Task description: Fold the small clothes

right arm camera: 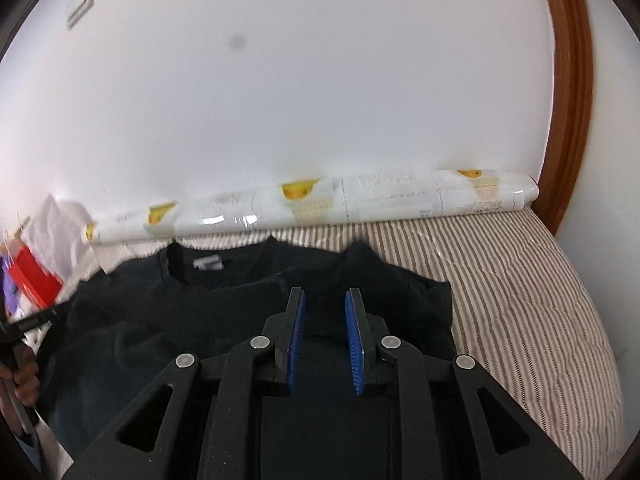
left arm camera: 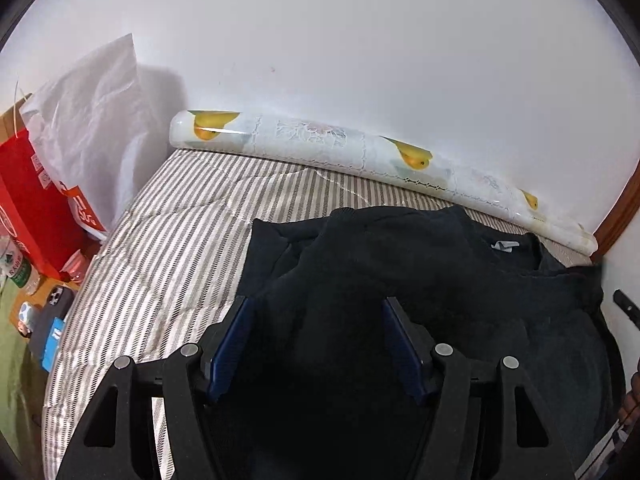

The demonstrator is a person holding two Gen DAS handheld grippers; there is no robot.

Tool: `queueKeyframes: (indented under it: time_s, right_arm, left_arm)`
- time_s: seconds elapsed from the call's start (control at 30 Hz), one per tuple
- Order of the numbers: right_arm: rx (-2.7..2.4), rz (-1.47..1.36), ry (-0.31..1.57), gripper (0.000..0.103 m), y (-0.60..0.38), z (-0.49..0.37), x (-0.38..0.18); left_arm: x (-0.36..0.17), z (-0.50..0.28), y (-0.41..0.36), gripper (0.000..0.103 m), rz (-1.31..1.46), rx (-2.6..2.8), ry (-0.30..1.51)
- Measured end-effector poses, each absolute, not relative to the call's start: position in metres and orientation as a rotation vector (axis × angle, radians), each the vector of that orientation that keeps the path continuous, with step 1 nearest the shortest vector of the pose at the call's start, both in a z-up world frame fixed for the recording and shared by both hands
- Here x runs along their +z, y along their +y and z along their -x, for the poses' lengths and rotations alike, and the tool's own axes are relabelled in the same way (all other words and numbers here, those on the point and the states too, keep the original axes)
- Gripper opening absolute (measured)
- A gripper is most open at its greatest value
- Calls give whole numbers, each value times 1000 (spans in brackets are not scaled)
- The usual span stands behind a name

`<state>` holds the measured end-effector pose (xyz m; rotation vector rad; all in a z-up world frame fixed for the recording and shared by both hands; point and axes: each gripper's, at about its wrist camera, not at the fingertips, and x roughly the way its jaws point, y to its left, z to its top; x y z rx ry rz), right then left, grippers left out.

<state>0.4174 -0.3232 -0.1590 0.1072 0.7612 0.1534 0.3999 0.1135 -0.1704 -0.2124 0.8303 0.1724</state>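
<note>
A dark top (left arm camera: 420,280) lies spread on the bed (left arm camera: 168,248), over its striped cover, with the neckline and a small pale label (left arm camera: 505,245) turned toward the wall (left arm camera: 340,40). Both sleeves look folded in over the body, though the cloth is so dark that the creases are hard to read. The left gripper (left arm camera: 316,308) tilts down over the left part of the top, its jaws standing wide apart with only flat cloth beneath them and nothing pinched between the blue pads. The right gripper (right arm camera: 325,300) tilts down at much the same slant over the right part of the top, near its folded shoulder; its jaws are narrow but parted, a clear gap shows between the ribbed blue pads, and they grip nothing. In the right wrist view a hand (right arm camera: 24,376) shows at the left edge, wrapped round the black handle of the other tool. A long roll (left arm camera: 360,156) of pale sheet printed with yellow fruit lies along the foot of the wall, just beyond the top. A red bag (left arm camera: 36,200) with white tissue (left arm camera: 92,120) sticking out stands beside the bed at the left, and a brown wooden frame (right arm camera: 572,100) curves up at the right.
</note>
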Motion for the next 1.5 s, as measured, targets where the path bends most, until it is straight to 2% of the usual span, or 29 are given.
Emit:
queueKeyframes:
  time_s: [0.27,0.5,0.6,0.67,0.77,1.07,1.3,1.4,1.43,1.47,1.5]
  right_arm:
    - [53,-162,974,20,-344,-444,-220]
    - [61,-142,929,21,-348,-425,-202]
    - [85,-121,916,29,-346,-409,-191]
    - [87,-110,900,48,-349,-393,-186]
    - [85,-105,890,54,-357,-371,-181]
    - [-17,-95,908,62,-402,-308,-183]
    - [-29,-168,973,63,-429,-291,-206]
    - [-11,-203,971,63,-432,-293,-212]
    - [-7,-212,974,62,-431,-295,-214]
    - [-4,-220,977,55,-430,-297,-216]
    - [9,-235,977,49,-429,-299,-219]
  left_arm:
    - [-171,-386,121,64,199,198,855]
    - [-175,-364,134,64,225,211,881]
    - [-174,-346,140,64,232,212,887]
    - [-174,-332,143,64,244,212,891]
    - [-178,-307,150,66,257,212,904]
    - [-196,-263,146,66,279,141,956]
    - [-204,-270,148,66,338,136,956]
    - [-204,-274,146,58,326,135,951]
    - [-203,-274,145,50,316,133,948]
    - [-203,-274,143,39,307,130,946]
    - [-202,-274,142,35,299,121,945]
